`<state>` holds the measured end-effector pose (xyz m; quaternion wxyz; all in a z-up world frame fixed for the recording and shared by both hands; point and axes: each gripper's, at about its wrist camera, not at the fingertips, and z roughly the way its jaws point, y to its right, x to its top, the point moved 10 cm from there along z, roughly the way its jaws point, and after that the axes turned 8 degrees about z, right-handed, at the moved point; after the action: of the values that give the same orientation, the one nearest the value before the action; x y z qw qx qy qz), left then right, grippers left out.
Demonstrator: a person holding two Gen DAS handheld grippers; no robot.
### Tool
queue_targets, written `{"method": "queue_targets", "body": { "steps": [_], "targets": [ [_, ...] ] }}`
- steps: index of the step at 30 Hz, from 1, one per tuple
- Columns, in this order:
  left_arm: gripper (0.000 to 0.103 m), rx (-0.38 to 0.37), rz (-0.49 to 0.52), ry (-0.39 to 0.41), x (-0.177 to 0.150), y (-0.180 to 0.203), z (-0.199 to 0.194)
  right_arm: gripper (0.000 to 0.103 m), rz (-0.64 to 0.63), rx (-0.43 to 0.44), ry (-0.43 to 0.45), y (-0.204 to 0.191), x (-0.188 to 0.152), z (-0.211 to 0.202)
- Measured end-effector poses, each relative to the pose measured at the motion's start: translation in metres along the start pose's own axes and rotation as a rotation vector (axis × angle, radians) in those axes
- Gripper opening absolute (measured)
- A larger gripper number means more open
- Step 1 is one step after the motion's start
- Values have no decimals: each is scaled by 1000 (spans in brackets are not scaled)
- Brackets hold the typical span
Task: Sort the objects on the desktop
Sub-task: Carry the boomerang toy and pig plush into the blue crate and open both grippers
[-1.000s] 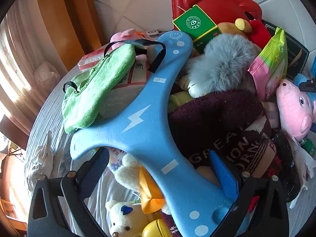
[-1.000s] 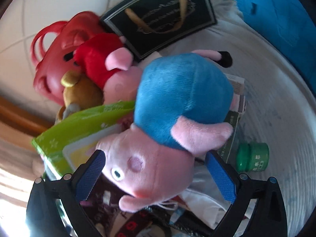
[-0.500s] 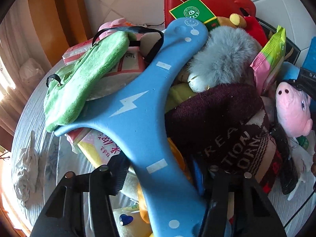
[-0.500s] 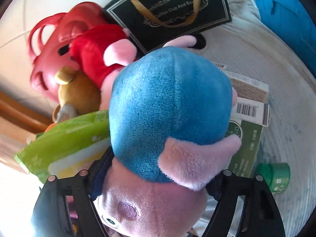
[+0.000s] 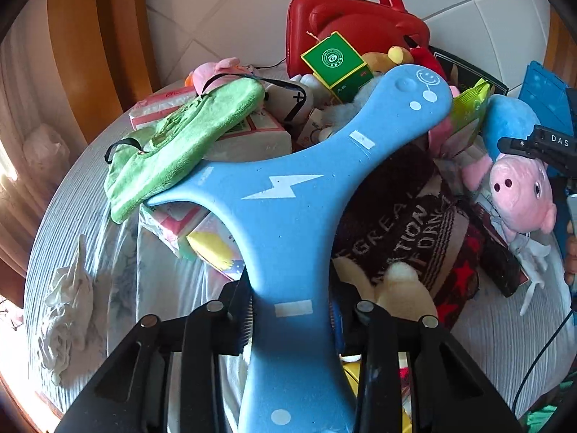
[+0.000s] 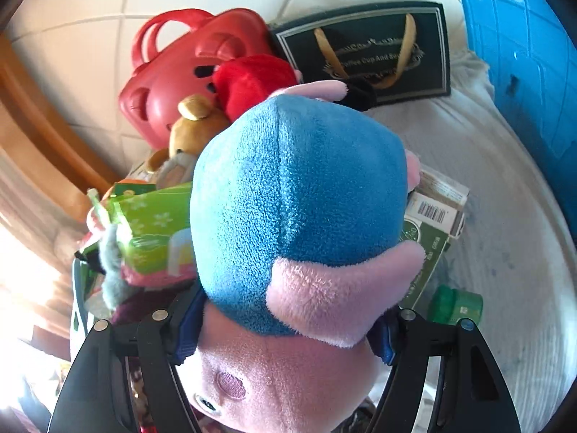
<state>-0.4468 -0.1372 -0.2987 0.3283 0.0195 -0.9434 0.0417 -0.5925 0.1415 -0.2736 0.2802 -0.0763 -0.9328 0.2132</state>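
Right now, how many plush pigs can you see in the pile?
2. One in blue, held in the right gripper, is the pig; a second pig, pink, peeks out behind the green cloth. Others may be buried.

White tiled wall (image 5: 223,11); wooden frame (image 5: 119,36); sunlight

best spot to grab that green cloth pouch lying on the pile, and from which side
Take the green pouch across its narrow middle, coming from above with the fingers straddling its long axis. It is soft, long and flat, draped over the tissue packs, and its lower end overlaps the blue boomerang, so lift it straight up.
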Motion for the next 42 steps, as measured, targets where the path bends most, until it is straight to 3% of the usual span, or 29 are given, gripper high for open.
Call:
{"method": "queue_targets", "body": {
  "steps": [14,27,35,42],
  "targets": [
    [31,-70,140,140,31,51,-60,74,-76,54,103,-36,12,-58],
    [31,-146,308,302,102,110,-117,74,-70,67,326,-38,35,-184],
    [31,-240,433,434,159,196,-159,74,-6,13,573,9,71,-313],
    [31,-363,553,548,198,320,-208,74,64,-101,766,95,95,-433]
  ]
}}
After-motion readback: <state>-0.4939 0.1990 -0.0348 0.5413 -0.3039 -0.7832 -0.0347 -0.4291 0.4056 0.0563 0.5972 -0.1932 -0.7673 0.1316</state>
